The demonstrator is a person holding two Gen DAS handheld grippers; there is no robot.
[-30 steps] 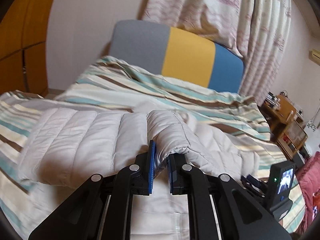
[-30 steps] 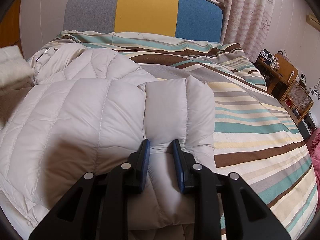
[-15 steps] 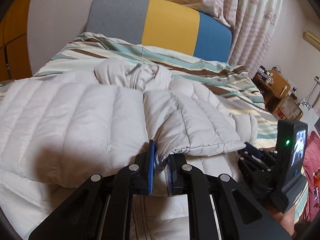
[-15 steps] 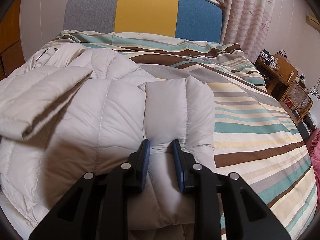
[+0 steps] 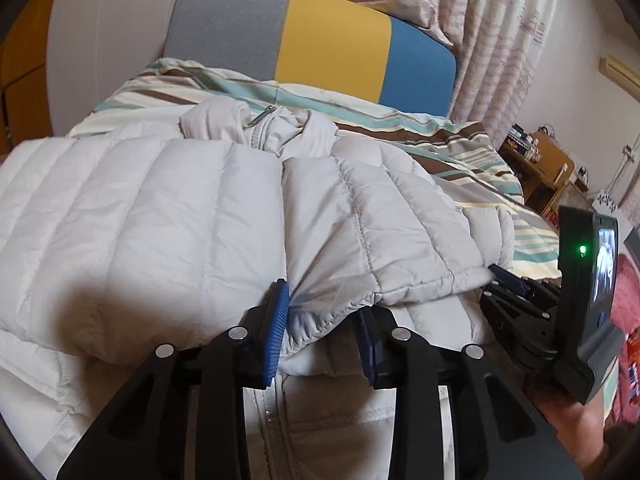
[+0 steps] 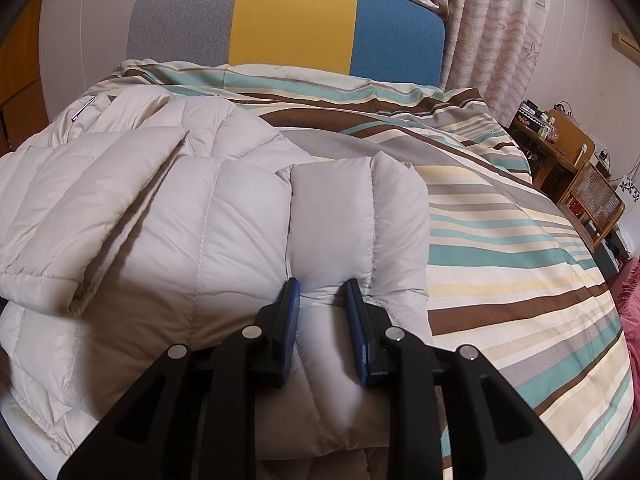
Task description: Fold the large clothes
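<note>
One puffer jacket (image 5: pixel 160 220) on one striped duvet (image 6: pixel 520 240), two grippers: left (image 5: pixel 324 312) jaws opening around its cuff, right (image 6: pixel 322 300) clamping a fold.

Jacket (image 6: pixel 224 240) lying on the bed (image 6: pixel 500 248).
The headboard (image 6: pixel 292 24) stands behind the jacket, the curtain (image 6: pixel 500 20) behind and to its right, a cabinet (image 6: pixel 568 136) off the bed's right side; a sleeve (image 5: pixel 380 232) lies folded across the jacket.
</note>
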